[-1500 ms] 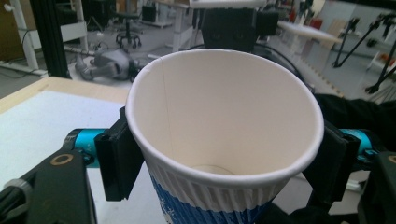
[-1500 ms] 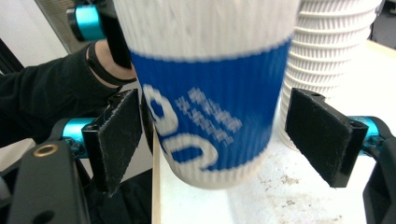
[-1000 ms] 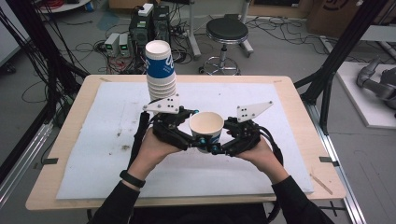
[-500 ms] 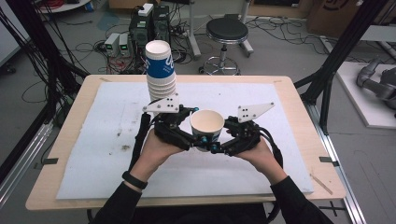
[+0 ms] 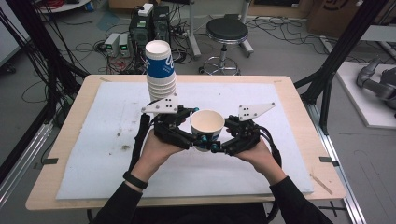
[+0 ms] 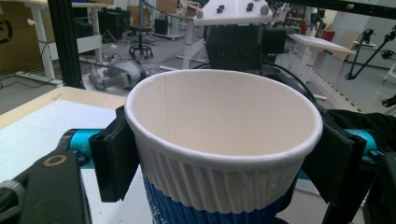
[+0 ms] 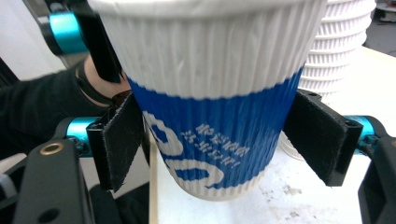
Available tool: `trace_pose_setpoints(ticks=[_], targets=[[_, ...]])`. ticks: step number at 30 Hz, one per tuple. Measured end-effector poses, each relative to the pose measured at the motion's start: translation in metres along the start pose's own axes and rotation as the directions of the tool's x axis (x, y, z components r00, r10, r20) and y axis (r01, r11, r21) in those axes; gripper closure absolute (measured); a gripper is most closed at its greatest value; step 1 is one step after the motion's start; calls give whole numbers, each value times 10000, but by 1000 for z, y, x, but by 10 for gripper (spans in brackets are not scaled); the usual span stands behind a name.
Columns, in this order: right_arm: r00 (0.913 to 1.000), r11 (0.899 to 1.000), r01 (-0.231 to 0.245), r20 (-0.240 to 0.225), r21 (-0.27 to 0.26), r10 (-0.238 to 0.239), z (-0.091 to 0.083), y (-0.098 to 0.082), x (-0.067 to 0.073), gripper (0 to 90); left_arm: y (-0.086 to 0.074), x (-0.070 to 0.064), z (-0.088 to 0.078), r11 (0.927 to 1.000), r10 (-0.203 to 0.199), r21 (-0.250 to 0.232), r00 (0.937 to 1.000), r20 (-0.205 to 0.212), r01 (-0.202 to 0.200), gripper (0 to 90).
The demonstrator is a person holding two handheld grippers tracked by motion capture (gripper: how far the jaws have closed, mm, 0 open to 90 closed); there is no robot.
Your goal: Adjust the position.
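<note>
A paper cup (image 5: 206,123), white ribbed on top with a blue printed band, hangs upright a little above the white mat (image 5: 107,116) between both grippers. My left gripper (image 5: 195,138) comes from the left. Its jaws have just been closing and its pads (image 6: 114,154) press on the cup (image 6: 224,140) just under the rim. My right gripper (image 5: 219,145) comes from the right at the blue band. Its jaws have just been opening, and its pads (image 7: 317,135) stand beside the cup (image 7: 210,93) without squeezing it.
A tall stack of the same cups (image 5: 161,70) stands on the mat just behind the left gripper, close by in the right gripper view (image 7: 341,56). The wooden table's edge (image 5: 299,98) frames the mat. A stool (image 5: 227,30) and cables lie on the floor beyond.
</note>
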State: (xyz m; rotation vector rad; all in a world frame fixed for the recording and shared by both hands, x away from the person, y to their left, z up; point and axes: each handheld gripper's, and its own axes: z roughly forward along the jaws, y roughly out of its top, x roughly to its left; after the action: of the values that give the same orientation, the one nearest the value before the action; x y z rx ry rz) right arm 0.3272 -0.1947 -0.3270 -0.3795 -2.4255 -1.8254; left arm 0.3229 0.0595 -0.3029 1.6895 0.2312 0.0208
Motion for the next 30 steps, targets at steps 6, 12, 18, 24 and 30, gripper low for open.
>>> trace_pose_setpoints(ticks=[6,12,18,24,30], targets=[[9994,9995,-281,-209,-145,278,-1,0,-2,213,-1,0,1,10000,-45,-51,10000,36,45,219],[9990,9991,-379,-228,-168,376,0,0,-3,217,-1,0,1,10000,-50,-66,10000,-24,50,220],[9993,9994,-326,-193,-91,324,0,0,-2,244,-2,1,1,9998,-119,-139,9999,41,119,222],[9998,9998,-161,-125,-65,160,0,0,0,254,-3,2,2,9993,-309,-219,9994,146,313,190],[10000,10000,39,13,-80,-39,-1,1,0,256,-3,3,1,9983,-497,-276,9982,330,506,146]])
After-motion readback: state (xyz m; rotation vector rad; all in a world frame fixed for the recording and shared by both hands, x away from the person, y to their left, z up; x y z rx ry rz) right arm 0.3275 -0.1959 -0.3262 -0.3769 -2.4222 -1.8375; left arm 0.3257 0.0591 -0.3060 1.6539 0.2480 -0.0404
